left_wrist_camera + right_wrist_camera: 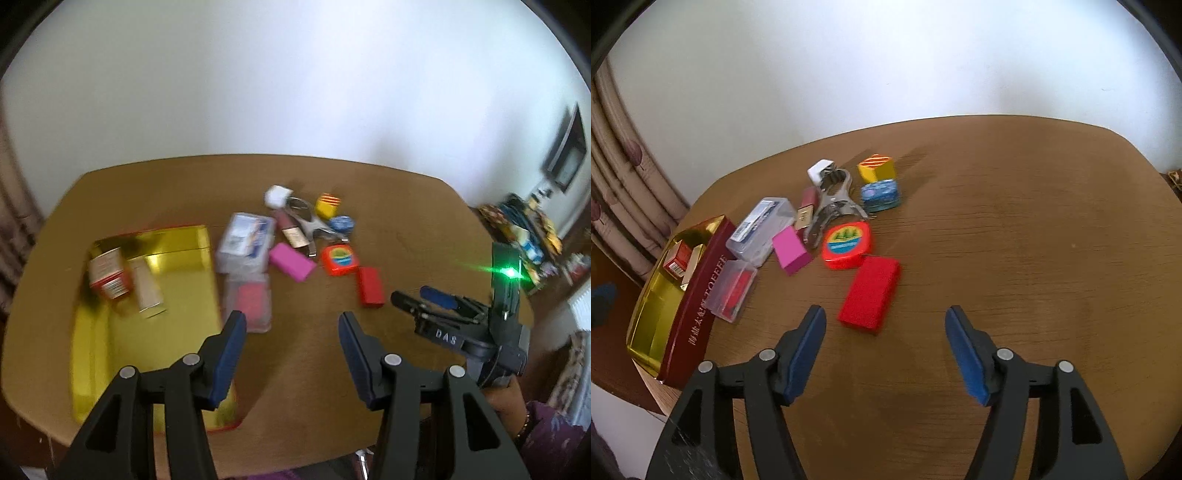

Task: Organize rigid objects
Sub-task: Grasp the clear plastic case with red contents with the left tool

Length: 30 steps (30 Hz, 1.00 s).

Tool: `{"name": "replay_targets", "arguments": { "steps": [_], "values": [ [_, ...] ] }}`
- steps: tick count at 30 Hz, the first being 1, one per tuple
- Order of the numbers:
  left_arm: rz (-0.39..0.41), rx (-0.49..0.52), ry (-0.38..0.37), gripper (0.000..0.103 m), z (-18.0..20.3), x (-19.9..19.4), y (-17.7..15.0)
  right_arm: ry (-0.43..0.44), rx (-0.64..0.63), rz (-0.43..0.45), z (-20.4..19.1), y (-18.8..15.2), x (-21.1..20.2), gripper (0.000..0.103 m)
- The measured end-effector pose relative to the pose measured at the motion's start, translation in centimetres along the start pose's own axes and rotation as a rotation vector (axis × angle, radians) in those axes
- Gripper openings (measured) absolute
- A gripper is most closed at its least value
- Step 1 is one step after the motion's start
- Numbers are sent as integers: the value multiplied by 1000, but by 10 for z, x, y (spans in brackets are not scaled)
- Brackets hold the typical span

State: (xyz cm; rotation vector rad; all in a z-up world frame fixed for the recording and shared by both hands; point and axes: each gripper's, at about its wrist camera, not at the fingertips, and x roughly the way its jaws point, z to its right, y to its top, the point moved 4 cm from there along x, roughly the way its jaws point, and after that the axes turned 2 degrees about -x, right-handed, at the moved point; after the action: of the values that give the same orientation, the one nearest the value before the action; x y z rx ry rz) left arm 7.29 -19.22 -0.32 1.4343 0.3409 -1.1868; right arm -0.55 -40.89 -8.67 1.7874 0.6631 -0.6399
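Sorting is barely started, judging by the layout: the gold tray (184, 254) at the table's left edge holds only two things, a red-and-white carton (108, 274) and a pale slim box (147, 288) lying against it, with most of the tray floor bare. Everything else sits loose on the wooden table (1034, 229) in one cluster right of the tray: large clear case (762, 229), small clear case with red contents (733, 290) just beside the tray wall, pink block (792, 250), red round tape measure (846, 244), red flat box (870, 293), metal clamp tool (833, 205), white cube (820, 170), yellow striped cube (877, 168), blue patterned tin (880, 195), and a pink-brown tube (808, 206) tucked against the clamp. By my count that's ten items left versus two done. My left gripper (291, 325) hangs over bare table between tray and cluster, fingers moderately apart, nothing between them. My right gripper (885, 323) has jaws spread wider, also empty, with the red flat box lying just ahead of the left finger, not touching. That box looks like the nearest candidate for the next pick: flat, rigid, free on its near and right sides, though the tape measure touches its far corner. Some blur in the left wrist view, so small labels are unreadable.
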Motion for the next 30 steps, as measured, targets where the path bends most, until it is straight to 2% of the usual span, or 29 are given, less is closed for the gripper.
{"name": "replay_targets", "arguments": {
  "steps": [4, 8, 12, 18, 26, 30],
  "values": [
    [-87, 3, -36, 53, 12, 41, 19, -22, 27, -5, 25, -5, -5, 65],
    [-166, 14, 28, 53, 9, 80, 31, -25, 80, -15, 46, -8, -4, 65],
    [-243, -13, 77, 53, -6, 104, 37, -12, 97, -18, 51, -8, -3, 65],
    [-279, -24, 144, 53, -21, 120, 44, 9, 95, -36, 50, -9, -1, 65],
    [-371, -70, 133, 53, -38, 143, 38, 19, 99, -39, 50, -8, -4, 65],
    [-358, -77, 136, 53, -39, 140, 39, 23, 97, -38, 49, -7, -6, 65]
  ]
}}
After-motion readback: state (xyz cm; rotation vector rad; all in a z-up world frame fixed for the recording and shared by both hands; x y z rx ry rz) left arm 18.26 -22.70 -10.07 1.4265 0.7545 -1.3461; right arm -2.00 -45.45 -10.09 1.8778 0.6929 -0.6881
